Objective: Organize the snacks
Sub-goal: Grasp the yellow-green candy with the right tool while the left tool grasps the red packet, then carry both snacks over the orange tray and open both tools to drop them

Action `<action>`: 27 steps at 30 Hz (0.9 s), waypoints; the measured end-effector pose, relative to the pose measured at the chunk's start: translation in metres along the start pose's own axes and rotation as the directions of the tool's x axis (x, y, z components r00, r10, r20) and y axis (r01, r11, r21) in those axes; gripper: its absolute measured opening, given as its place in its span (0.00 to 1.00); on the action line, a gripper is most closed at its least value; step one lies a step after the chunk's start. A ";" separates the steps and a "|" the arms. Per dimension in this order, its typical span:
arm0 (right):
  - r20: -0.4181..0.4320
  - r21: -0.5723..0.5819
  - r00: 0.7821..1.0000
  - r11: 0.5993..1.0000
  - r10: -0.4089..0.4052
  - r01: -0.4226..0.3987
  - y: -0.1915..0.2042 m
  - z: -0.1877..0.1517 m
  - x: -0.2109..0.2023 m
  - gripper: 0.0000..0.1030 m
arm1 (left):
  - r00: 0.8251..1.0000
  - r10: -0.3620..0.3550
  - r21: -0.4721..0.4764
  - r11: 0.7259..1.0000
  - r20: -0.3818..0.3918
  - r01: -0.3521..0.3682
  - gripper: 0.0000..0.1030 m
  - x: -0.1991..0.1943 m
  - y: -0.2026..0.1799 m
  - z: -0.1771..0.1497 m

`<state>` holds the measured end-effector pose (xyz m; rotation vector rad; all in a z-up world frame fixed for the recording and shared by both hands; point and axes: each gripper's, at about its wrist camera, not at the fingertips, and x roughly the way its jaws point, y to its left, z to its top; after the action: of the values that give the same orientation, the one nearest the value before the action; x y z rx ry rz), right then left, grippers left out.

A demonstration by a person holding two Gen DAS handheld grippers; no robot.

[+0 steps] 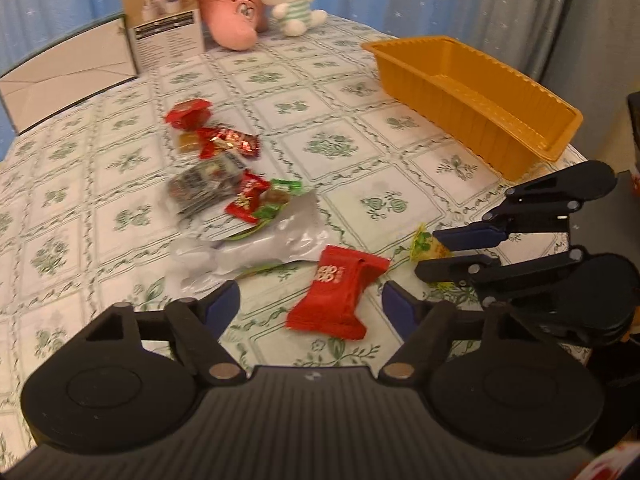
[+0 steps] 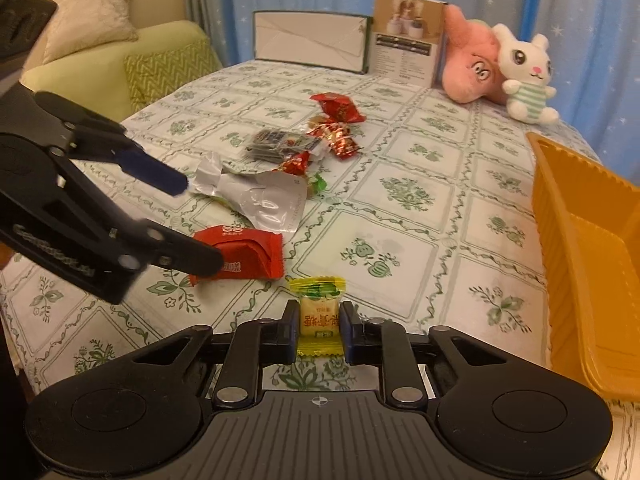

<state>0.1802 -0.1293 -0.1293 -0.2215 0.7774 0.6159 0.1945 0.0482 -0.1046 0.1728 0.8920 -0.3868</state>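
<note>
My right gripper (image 2: 319,320) is shut on a yellow wrapped candy (image 2: 319,312) just above the tablecloth; it also shows in the left wrist view (image 1: 426,258) with the yellow candy (image 1: 426,245) at its tips. My left gripper (image 1: 311,304) is open, its fingers on either side of a red snack packet (image 1: 336,294) lying on the table. That red packet (image 2: 248,254) shows in the right wrist view, with the left gripper (image 2: 200,220) over it. A pile of snacks (image 1: 224,168) lies further back. An orange tray (image 1: 472,96) stands at the right.
A torn silver wrapper (image 1: 260,248) lies beside the red packet. Two plush toys (image 1: 256,4), a printed box (image 1: 164,32) and a white envelope holder (image 1: 64,72) stand at the table's far edge. A sofa with cushions (image 2: 100,60) is beyond the table.
</note>
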 end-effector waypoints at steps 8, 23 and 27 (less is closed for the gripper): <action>0.028 0.167 0.997 0.984 -0.068 0.063 -0.016 -0.012 -0.026 0.21 | 0.998 -0.029 0.082 0.996 -0.053 0.033 0.40 0.022 -0.007 0.006; 0.071 0.294 0.985 0.947 -0.155 0.128 -0.026 -0.022 -0.068 0.20 | 1.000 0.023 -0.121 0.992 -0.015 -0.024 0.23 -0.005 -0.029 0.012; 0.104 0.348 0.976 0.926 -0.190 0.143 -0.041 -0.014 -0.091 0.20 | 0.999 0.019 -0.157 0.987 0.038 -0.013 0.23 -0.018 -0.047 0.036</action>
<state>0.1461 -0.2073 -0.0751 0.0709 0.7117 0.3234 0.1919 -0.0016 -0.0679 0.0270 0.8776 -0.3029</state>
